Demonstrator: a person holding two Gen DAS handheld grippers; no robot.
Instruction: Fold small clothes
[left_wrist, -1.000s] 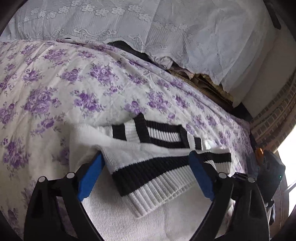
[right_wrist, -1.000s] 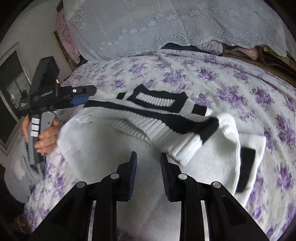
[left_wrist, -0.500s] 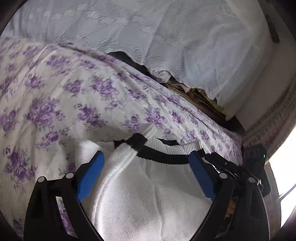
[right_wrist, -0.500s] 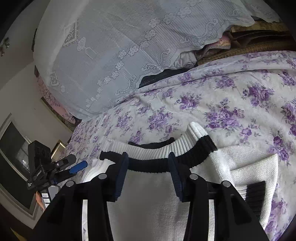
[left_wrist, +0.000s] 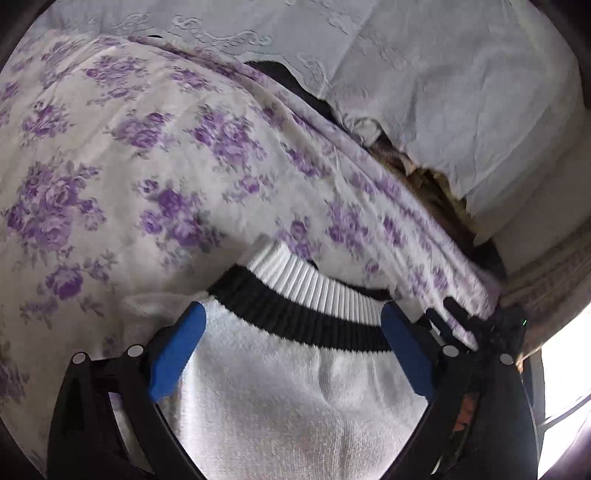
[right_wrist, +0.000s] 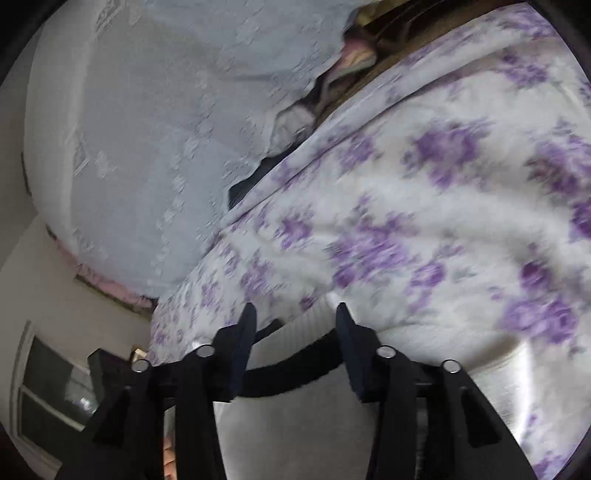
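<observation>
White knit sweater (left_wrist: 295, 398), black-and-white ribbed hem, lying bunched on floral bedspread (left_wrist: 129, 166)

Left tool (left_wrist: 291, 354) spread wide, blue pads (left_wrist: 176, 343) well apart; right tool (right_wrist: 293, 350) partly parted, both angled low and forward.

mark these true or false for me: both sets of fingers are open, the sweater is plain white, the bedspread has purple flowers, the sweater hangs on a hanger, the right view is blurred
1. Both sets of fingers are open. True: the left gripper and right gripper both stand spread, with the sweater showing between them.
2. The sweater is plain white. False: it has a black band beside white ribbing.
3. The bedspread has purple flowers. True.
4. The sweater hangs on a hanger. False: it lies on the bed.
5. The right wrist view is blurred. True.
</observation>
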